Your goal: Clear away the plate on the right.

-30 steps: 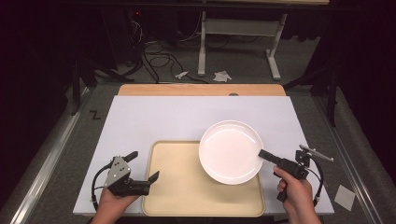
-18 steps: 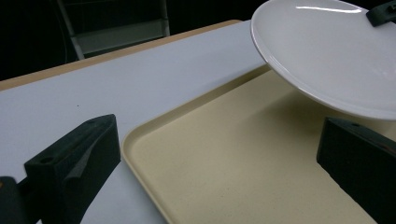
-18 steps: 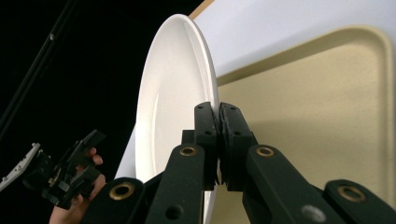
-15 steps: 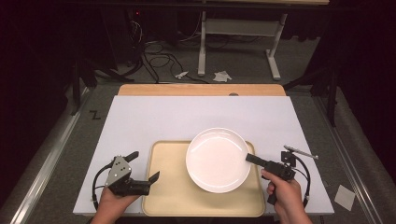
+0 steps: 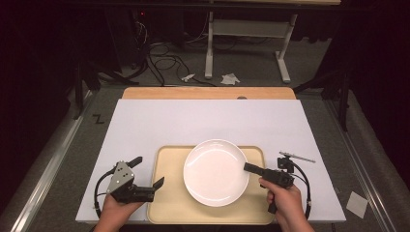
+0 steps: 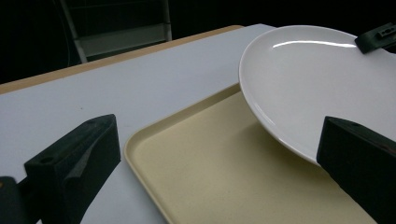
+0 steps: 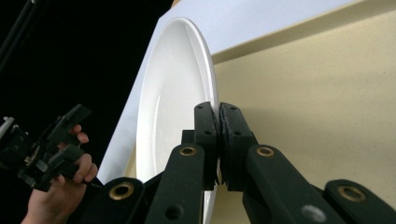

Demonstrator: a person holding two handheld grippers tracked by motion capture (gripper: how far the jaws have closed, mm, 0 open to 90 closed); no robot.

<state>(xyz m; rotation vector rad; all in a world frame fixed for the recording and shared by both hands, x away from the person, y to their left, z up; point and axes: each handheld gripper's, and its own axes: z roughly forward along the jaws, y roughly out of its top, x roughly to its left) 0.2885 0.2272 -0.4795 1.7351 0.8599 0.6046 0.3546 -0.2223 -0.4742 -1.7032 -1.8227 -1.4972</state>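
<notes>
1. High view, item one: white plate, round, shallow, unmarked. Location: over the beige tray, covering most of its far half, with the far rim reaching about to the tray's far edge. A second ago it sat further to the right, partly over the white table cover; it has travelled leftward onto the tray.

2. Item two: right gripper, held in a hand at the near right. Jaws pressed together on the plate's right rim; the right gripper view shows the rim pinched between the two black pads. It has moved left with the plate over the last second.

3. Item three: left gripper, held in a hand at the near left, just beside the tray's left edge. Jaws spread, nothing between them. The left gripper view looks across the tray's corner at the plate, whose near edge appears lifted clear of the tray floor. Position unchanged from a second ago.

4. Condition of work: the carry is judged nearly complete, since the plate is now centred over the tray. Remaining: lower it flat and release.

5. Risk, as a judgement: a one-sided rim pinch leaves the plate tilted; an early release could let it slap down or slide.
</notes>
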